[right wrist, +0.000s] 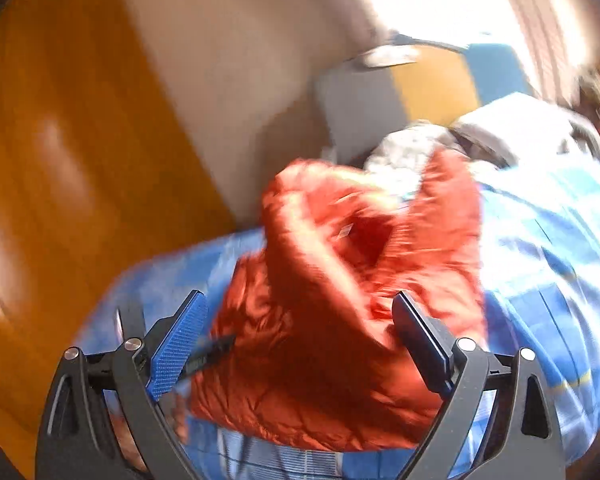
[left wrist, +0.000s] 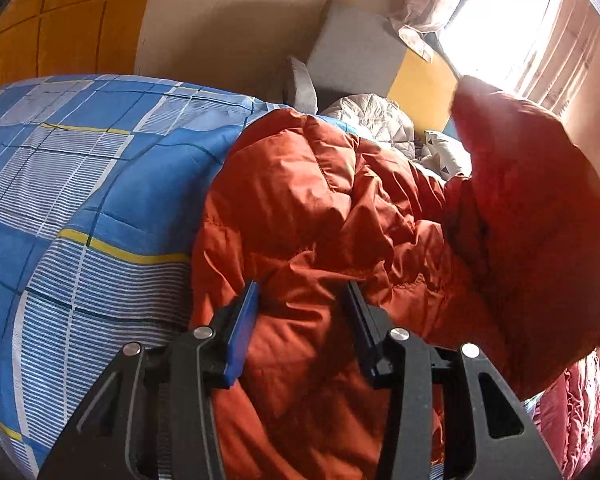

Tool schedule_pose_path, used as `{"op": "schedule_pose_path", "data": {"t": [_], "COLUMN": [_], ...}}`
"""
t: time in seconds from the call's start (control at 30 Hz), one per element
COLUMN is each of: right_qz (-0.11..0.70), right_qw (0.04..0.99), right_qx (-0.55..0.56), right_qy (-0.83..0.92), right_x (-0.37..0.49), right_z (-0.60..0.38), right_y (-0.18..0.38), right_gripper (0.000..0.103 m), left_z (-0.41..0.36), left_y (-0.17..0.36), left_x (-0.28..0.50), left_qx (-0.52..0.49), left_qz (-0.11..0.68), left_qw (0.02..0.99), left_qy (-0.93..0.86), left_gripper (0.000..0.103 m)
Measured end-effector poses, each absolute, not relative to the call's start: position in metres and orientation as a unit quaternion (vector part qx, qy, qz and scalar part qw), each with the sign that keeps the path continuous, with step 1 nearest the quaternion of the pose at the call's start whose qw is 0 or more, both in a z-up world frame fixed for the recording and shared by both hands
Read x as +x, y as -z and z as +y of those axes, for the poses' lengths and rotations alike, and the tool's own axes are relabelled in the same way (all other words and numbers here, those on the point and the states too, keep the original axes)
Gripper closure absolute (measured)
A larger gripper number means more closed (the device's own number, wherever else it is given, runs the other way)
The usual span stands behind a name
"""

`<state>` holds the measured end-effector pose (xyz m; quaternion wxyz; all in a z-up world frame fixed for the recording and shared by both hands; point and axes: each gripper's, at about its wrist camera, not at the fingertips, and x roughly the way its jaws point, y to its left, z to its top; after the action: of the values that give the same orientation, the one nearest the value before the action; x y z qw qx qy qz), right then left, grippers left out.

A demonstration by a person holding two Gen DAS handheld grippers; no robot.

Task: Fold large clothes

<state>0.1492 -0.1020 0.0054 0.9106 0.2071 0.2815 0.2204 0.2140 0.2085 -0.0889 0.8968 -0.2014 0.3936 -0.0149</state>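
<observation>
Up close in the left view, the left gripper point(left wrist: 302, 300) has its two blue fingers spread apart, with puffy cloth bulging between them. It is not squeezing anything. The cloth is an orange puffy jacket point(left wrist: 320, 208), and it lies crumpled on a bed with a blue checked quilt point(left wrist: 80, 168). One big fold of the jacket stands up on the right side of this view.

In the right view, the right gripper point(right wrist: 300, 316) is spread wide too, with nothing pinched. The orange puffy jacket point(right wrist: 340, 300) sits in a heap in front of it, on the blue checked quilt point(right wrist: 540, 260). This view is blurry, so the stitching is hard to see. A small dark tag point(right wrist: 210, 354) sticks out near the left finger, but its writing is too smeared to read.

Only the left view shows things farther back clearly: a white quilted blanket point(left wrist: 374, 116), a grey cushion point(left wrist: 352, 56) against the wall, and a bright window with a curtain point(left wrist: 432, 4). Only the right view shows the orange wooden door point(right wrist: 80, 168) so large.
</observation>
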Motion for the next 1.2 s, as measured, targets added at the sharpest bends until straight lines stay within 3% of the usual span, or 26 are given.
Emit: {"op": "schedule_pose_path", "data": {"t": [0.07, 0.23, 0.4, 0.47, 0.57, 0.63, 0.73, 0.83, 1.2], "right_qz": [0.279, 0.363, 0.378, 0.381, 0.382, 0.387, 0.386, 0.38, 0.392], "right_qw": [0.894, 0.797, 0.782, 0.781, 0.785, 0.785, 0.789, 0.79, 0.811], "right_qx": [0.298, 0.459, 0.462, 0.455, 0.438, 0.424, 0.407, 0.398, 0.278], "right_qy": [-0.186, -0.151, -0.178, -0.195, -0.215, -0.234, -0.25, -0.27, -0.334], "right_x": [0.156, 0.214, 0.234, 0.236, 0.237, 0.239, 0.236, 0.237, 0.242], "right_z": [-0.152, -0.215, -0.201, -0.196, -0.188, -0.181, -0.174, -0.163, -0.058], "right_y": [0.012, 0.107, 0.129, 0.129, 0.127, 0.123, 0.116, 0.105, 0.07], "right_gripper": [0.01, 0.01, 0.006, 0.009, 0.024, 0.043, 0.061, 0.065, 0.066], "left_z": [0.209, 0.206, 0.208, 0.207, 0.207, 0.208, 0.209, 0.213, 0.224], "left_y": [0.091, 0.095, 0.094, 0.094, 0.096, 0.098, 0.101, 0.105, 0.111], "left_x": [0.214, 0.215, 0.215, 0.215, 0.215, 0.215, 0.214, 0.211, 0.207], "left_qx": [-0.202, -0.201, -0.196, -0.194, -0.197, -0.199, -0.203, -0.218, -0.254], "left_qz": [0.394, 0.396, 0.401, 0.402, 0.402, 0.402, 0.402, 0.397, 0.391], "left_qw": [0.897, 0.896, 0.894, 0.895, 0.894, 0.893, 0.892, 0.89, 0.881], "left_qy": [0.016, 0.014, 0.019, 0.02, 0.025, 0.03, 0.04, 0.053, 0.079], "left_gripper": [0.06, 0.059, 0.059, 0.06, 0.06, 0.061, 0.063, 0.065, 0.067]}}
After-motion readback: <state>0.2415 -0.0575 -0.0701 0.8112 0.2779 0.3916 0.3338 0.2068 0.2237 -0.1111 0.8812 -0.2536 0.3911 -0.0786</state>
